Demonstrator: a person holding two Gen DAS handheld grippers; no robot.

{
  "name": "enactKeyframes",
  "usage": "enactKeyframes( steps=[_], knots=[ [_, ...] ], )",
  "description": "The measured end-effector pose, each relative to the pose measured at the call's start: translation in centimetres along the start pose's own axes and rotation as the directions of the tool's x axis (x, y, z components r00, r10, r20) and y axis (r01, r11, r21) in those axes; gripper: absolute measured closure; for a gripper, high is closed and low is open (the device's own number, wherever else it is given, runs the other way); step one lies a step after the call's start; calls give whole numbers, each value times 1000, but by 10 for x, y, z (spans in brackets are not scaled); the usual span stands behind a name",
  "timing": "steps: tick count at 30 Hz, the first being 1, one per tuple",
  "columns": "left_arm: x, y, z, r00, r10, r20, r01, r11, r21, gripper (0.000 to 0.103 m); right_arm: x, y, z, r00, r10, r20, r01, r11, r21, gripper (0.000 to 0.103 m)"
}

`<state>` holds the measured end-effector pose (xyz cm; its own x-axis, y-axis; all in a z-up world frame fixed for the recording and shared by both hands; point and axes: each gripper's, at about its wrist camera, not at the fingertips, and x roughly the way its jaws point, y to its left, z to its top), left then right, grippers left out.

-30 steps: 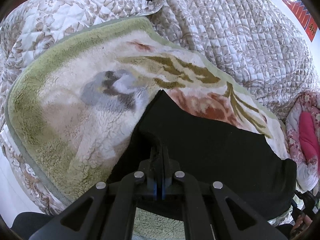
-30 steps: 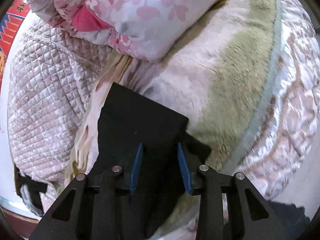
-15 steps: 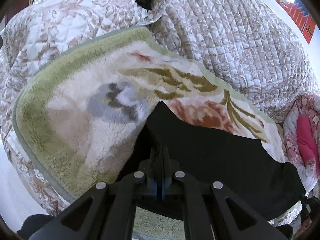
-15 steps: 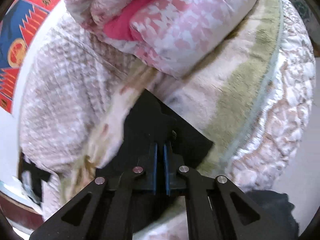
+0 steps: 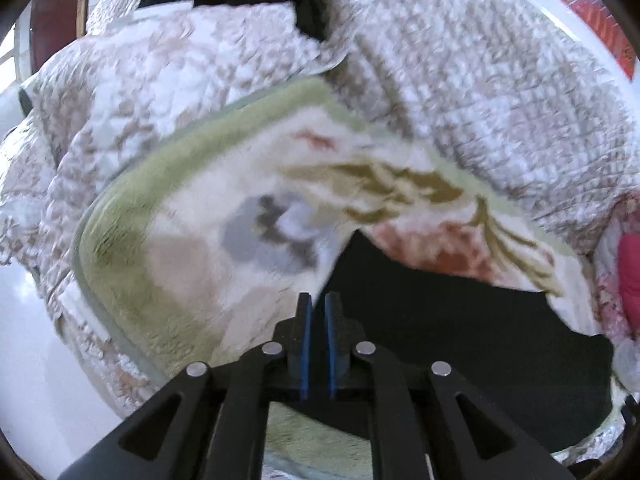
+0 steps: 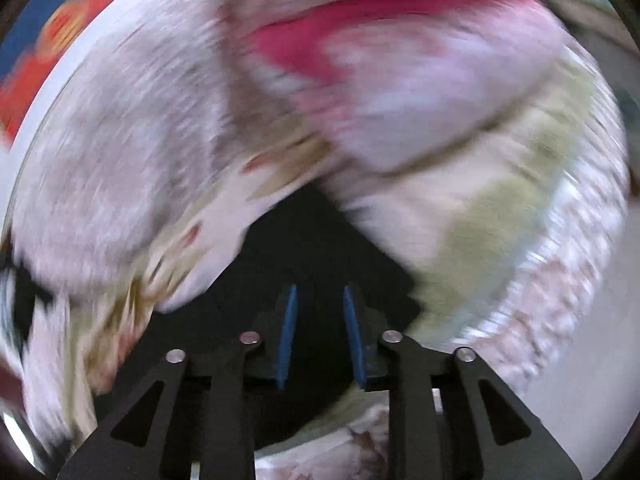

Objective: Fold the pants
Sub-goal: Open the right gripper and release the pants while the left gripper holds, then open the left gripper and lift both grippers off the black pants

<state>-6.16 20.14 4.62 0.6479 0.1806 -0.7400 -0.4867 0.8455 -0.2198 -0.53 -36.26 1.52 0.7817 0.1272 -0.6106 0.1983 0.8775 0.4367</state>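
The black pants (image 5: 452, 332) lie folded flat on a fleece blanket with a green border (image 5: 132, 240). In the left wrist view my left gripper (image 5: 318, 300) sits just off the pants' left edge, its blue pads a narrow gap apart with nothing between them. In the blurred right wrist view the pants (image 6: 320, 248) lie under and ahead of my right gripper (image 6: 320, 292), whose blue pads stand apart and hold nothing.
A quilted beige bedspread (image 5: 480, 80) covers the bed behind the blanket. A pink floral pillow or duvet (image 6: 400, 64) lies at the far end beyond the pants, also showing in the left wrist view (image 5: 628, 264). A red wall hanging (image 5: 608, 20) shows at upper right.
Both grippers have let go of the pants: the left was shut on the cloth edge and now stands slightly apart; the right shut briefly, then opened. Both views pulled back.
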Motion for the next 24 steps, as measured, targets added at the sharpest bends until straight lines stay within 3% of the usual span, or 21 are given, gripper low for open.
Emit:
enactKeyframes(
  steps=[3, 6, 9, 11, 16, 19, 21, 24],
  knots=[
    [1, -19, -3, 994, -108, -6, 108, 993, 42, 94, 26, 28, -13, 998, 18, -61, -29, 983, -180, 77],
    [18, -42, -12, 980, -187, -63, 193, 977, 95, 89, 57, 25, -24, 989, -50, -137, 18, 974, -225, 77],
    [51, -53, -25, 969, -164, -183, 186, 976, 114, 88, 48, 19, -17, 995, -25, -98, 8, 985, -172, 77],
    [59, -57, -28, 962, -166, -215, 192, 976, 107, 88, 39, 20, -8, 999, -13, -53, 3, 984, -178, 77],
    [55, -78, -20, 966, -196, -167, 222, 962, 157, 88, 54, 42, 18, 996, 62, -68, -77, 969, -235, 77],
    [59, -95, -13, 969, -205, -136, 229, 953, 197, 88, 80, 52, 31, 997, 37, -68, -55, 959, -278, 77],
    [67, -104, -8, 969, -204, -137, 230, 950, 211, 88, 103, 41, 34, 995, -37, -88, 13, 966, -260, 77],
    [89, -104, -8, 977, -146, -155, 178, 959, 221, 88, 112, 26, 34, 997, -45, -66, 28, 973, -227, 77]
  ],
)
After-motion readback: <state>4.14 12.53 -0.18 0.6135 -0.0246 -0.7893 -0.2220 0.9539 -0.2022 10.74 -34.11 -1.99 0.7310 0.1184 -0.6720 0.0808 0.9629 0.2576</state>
